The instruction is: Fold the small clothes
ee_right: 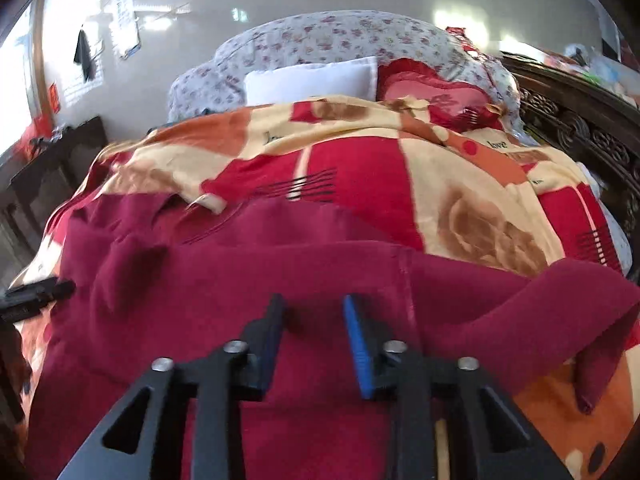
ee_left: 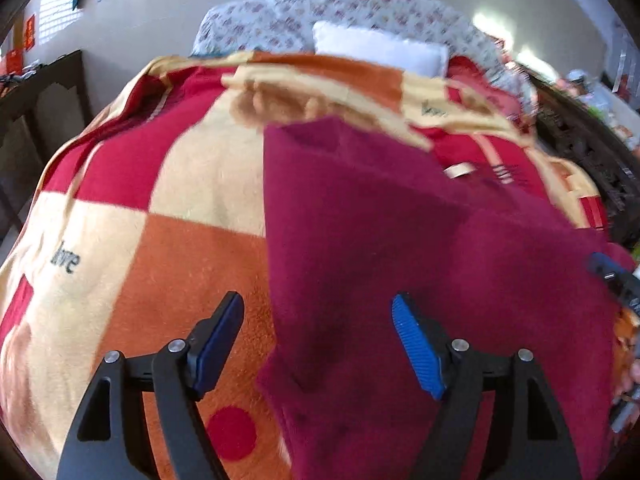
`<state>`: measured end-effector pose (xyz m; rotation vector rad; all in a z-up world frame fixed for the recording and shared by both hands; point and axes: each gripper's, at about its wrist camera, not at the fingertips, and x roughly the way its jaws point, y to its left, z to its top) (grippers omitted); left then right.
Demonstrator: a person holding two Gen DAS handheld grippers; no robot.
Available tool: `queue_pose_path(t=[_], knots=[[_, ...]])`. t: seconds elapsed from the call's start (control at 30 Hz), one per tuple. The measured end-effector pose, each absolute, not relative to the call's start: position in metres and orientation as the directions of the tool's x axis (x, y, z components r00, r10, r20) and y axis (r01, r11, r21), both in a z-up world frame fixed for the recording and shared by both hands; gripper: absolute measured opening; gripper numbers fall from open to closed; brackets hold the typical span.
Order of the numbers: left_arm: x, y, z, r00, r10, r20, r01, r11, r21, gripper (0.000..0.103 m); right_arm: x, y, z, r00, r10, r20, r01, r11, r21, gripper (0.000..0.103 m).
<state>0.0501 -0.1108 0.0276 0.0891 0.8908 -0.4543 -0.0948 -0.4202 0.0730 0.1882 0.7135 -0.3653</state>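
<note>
A dark maroon garment lies spread on a checked red, orange and cream blanket. My left gripper is open above the garment's left edge, one finger over the blanket and one over the cloth. My right gripper is open with a narrower gap, low over the garment's middle. One sleeve trails to the right in the right wrist view. The right gripper's tip shows at the right edge of the left wrist view. The left gripper's tip shows at the left edge of the right wrist view.
A white pillow, a red and pink cushion and a floral quilt lie at the far end of the bed. A dark carved headboard runs along the right. Dark wooden furniture stands at the left.
</note>
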Motion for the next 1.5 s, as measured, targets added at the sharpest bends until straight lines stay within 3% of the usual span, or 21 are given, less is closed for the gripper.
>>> queue_pose_path(t=[0.07, 0.27, 0.5, 0.53, 0.57, 0.6, 0.73, 0.93, 1.0, 1.1, 1.33, 1.5], knots=[[0.056, -0.110, 0.016, 0.524, -0.344, -0.779, 0.389, 0.911, -0.141, 0.078, -0.103, -0.424, 0.081, 0.693, -0.294, -0.658, 0.421, 0.906, 0.038, 0.022], [0.049, -0.106, 0.026, 0.536, -0.341, -0.772, 0.350, 0.922, -0.163, 0.079, -0.125, -0.438, 0.081, 0.735, -0.217, -0.643, 0.411, 0.896, 0.167, 0.028], [0.024, -0.130, 0.046, 0.556, -0.393, -0.732, 0.371, 0.906, -0.204, 0.079, -0.115, -0.435, 0.065, 0.697, -0.313, -0.645, 0.484, 0.869, 0.101, 0.027], [0.022, -0.138, 0.045, 0.557, -0.386, -0.736, 0.375, 0.907, -0.192, 0.079, -0.116, -0.436, 0.064, 0.693, -0.332, -0.640, 0.498, 0.863, 0.091, 0.025], [0.021, -0.146, 0.043, 0.554, -0.381, -0.740, 0.376, 0.908, -0.186, 0.079, -0.118, -0.438, 0.063, 0.710, -0.308, -0.633, 0.485, 0.866, 0.123, 0.013], [0.021, -0.149, 0.041, 0.552, -0.382, -0.741, 0.376, 0.907, -0.188, 0.079, -0.121, -0.440, 0.064, 0.728, -0.286, -0.623, 0.474, 0.867, 0.156, 0.011], [0.020, -0.156, 0.031, 0.577, -0.365, -0.730, 0.339, 0.921, -0.192, 0.080, -0.133, -0.441, 0.073, 0.784, -0.273, -0.558, 0.444, 0.874, 0.196, 0.009], [0.014, -0.170, 0.024, 0.614, -0.311, -0.725, 0.345, 0.932, -0.108, 0.087, -0.128, -0.455, 0.056, 0.766, -0.227, -0.601, 0.451, 0.856, 0.252, 0.009], [0.014, -0.172, 0.021, 0.615, -0.302, -0.728, 0.350, 0.932, -0.091, 0.089, -0.131, -0.458, 0.055, 0.774, -0.220, -0.594, 0.453, 0.848, 0.276, 0.011], [0.016, -0.170, 0.019, 0.610, -0.312, -0.728, 0.349, 0.931, -0.105, 0.090, -0.139, -0.465, 0.056, 0.790, -0.216, -0.573, 0.459, 0.828, 0.321, 0.025], [0.014, -0.171, 0.016, 0.607, -0.320, -0.727, 0.360, 0.927, -0.106, 0.095, -0.156, -0.449, 0.082, 0.879, -0.190, -0.436, 0.356, 0.871, 0.338, 0.026], [0.015, -0.172, 0.015, 0.606, -0.320, -0.728, 0.365, 0.925, -0.103, 0.097, -0.130, -0.442, 0.061, 0.813, -0.130, -0.567, 0.358, 0.880, 0.311, 0.026]])
